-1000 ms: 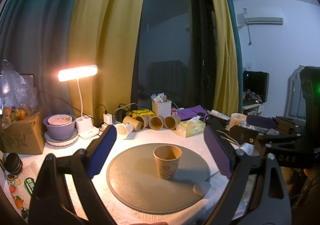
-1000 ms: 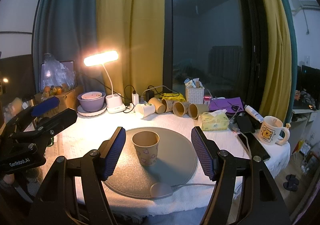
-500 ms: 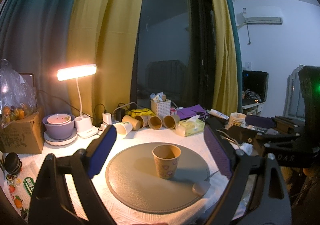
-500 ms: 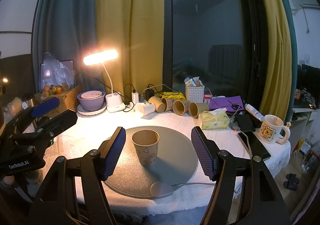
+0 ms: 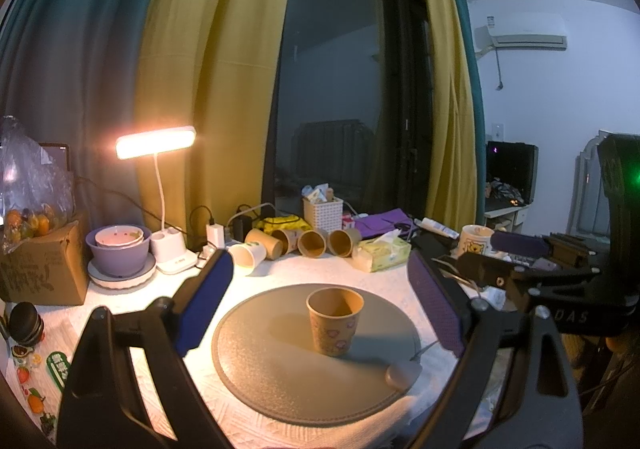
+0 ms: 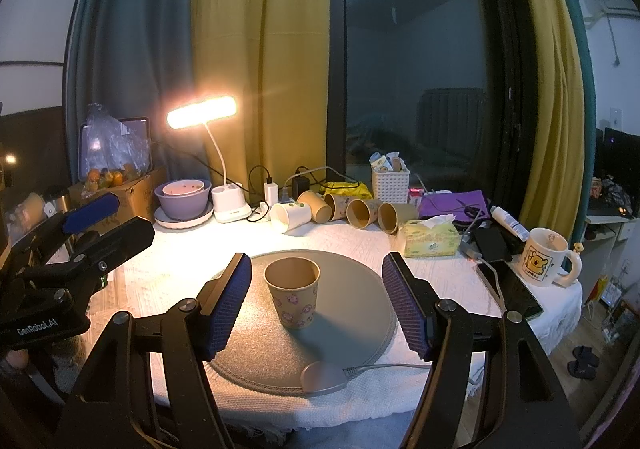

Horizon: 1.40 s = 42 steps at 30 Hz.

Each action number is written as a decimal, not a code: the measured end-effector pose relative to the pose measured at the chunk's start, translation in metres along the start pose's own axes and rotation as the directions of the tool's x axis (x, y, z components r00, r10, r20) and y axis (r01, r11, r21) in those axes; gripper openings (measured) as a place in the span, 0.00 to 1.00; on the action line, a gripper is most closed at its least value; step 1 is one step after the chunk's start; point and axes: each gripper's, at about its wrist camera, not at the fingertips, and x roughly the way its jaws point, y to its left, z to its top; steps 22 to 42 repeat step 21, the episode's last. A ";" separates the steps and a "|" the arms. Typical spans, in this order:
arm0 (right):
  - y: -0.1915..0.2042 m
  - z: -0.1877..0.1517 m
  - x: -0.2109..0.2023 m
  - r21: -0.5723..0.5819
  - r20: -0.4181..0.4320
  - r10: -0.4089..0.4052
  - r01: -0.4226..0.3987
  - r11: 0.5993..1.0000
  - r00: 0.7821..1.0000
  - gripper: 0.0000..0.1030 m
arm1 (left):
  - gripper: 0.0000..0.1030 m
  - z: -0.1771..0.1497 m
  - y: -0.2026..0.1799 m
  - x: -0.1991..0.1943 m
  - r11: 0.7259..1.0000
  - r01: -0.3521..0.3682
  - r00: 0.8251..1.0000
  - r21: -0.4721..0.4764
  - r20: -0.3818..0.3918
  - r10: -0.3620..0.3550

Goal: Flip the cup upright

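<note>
Around cup: bare mat on every side.
Near edge: puck and its cable lie on the mat rim.
Behind: row of tipped cups, tissue box, lamp block the far surface.
Right: mug, phone.

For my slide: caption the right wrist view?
Paper cup upright on round mat, framed by open right gripper.

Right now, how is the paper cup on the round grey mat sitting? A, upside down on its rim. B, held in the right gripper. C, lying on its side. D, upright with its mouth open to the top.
D: the paper cup stands on its base on the round grey mat, its open mouth facing up, with the open right gripper clear of it.
</note>
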 end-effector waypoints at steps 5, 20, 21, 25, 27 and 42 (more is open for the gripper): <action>0.001 0.000 0.001 0.000 -0.001 -0.001 0.001 1.000 1.000 0.69 | 0.87 -0.002 0.000 0.000 1.000 -0.001 1.000 -0.003 -0.001 0.001; 0.006 -0.006 0.001 -0.004 -0.007 0.006 -0.006 1.000 1.000 0.69 | 0.87 -0.009 -0.002 0.000 1.000 0.013 1.000 0.013 0.011 -0.013; 0.006 -0.008 0.001 -0.004 -0.010 0.008 -0.008 1.000 1.000 0.69 | 0.87 -0.012 -0.002 0.002 1.000 0.018 1.000 0.025 -0.003 -0.018; 0.006 -0.008 0.001 -0.004 -0.010 0.008 -0.008 1.000 1.000 0.69 | 0.87 -0.012 -0.002 0.002 1.000 0.018 1.000 0.025 -0.003 -0.018; 0.006 -0.008 0.001 -0.004 -0.010 0.008 -0.008 1.000 1.000 0.69 | 0.87 -0.012 -0.002 0.002 1.000 0.018 1.000 0.025 -0.003 -0.018; 0.006 -0.008 0.001 -0.004 -0.010 0.008 -0.008 1.000 1.000 0.69 | 0.87 -0.012 -0.002 0.002 1.000 0.018 1.000 0.025 -0.003 -0.018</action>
